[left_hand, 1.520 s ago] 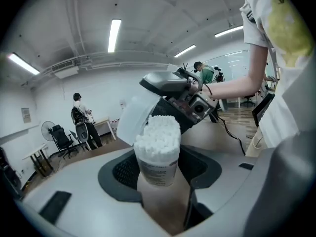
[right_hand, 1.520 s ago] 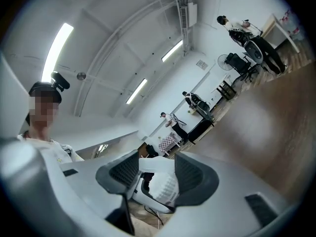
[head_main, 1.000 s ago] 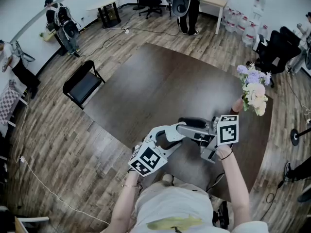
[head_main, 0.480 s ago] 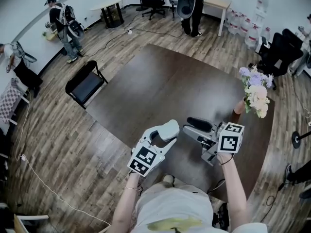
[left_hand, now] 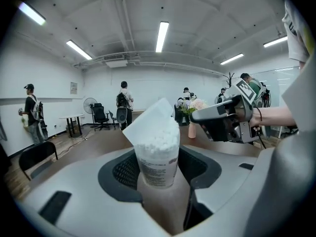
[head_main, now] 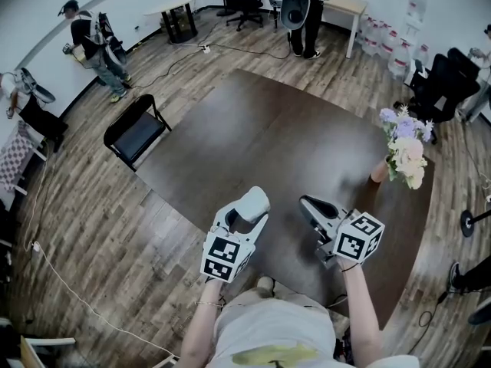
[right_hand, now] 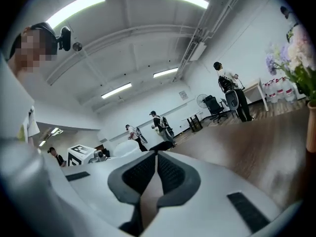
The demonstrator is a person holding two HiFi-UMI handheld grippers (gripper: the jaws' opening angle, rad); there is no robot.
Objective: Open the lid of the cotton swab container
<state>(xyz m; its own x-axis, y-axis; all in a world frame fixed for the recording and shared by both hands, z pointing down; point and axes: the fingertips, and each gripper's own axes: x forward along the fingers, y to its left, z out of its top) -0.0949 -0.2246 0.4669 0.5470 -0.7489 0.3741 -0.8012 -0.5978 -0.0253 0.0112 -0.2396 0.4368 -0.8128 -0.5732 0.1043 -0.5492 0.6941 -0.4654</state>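
Left gripper view: cotton swab container (left_hand: 157,157) (lid (left_hand: 152,118) up) gripped in left gripper (left_hand: 158,177) jaws; right gripper (right_hand: 156,173) jaws just closed, empty.

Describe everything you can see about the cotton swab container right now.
The cotton swab container is a small clear round tub with a printed label, packed with white swab tips. Its white lid is open and tilted up, apparently hinged at one edge. The tub stands upright between the pads of the left gripper, which grips its sides and holds it over the dark table. Nothing else touches it.
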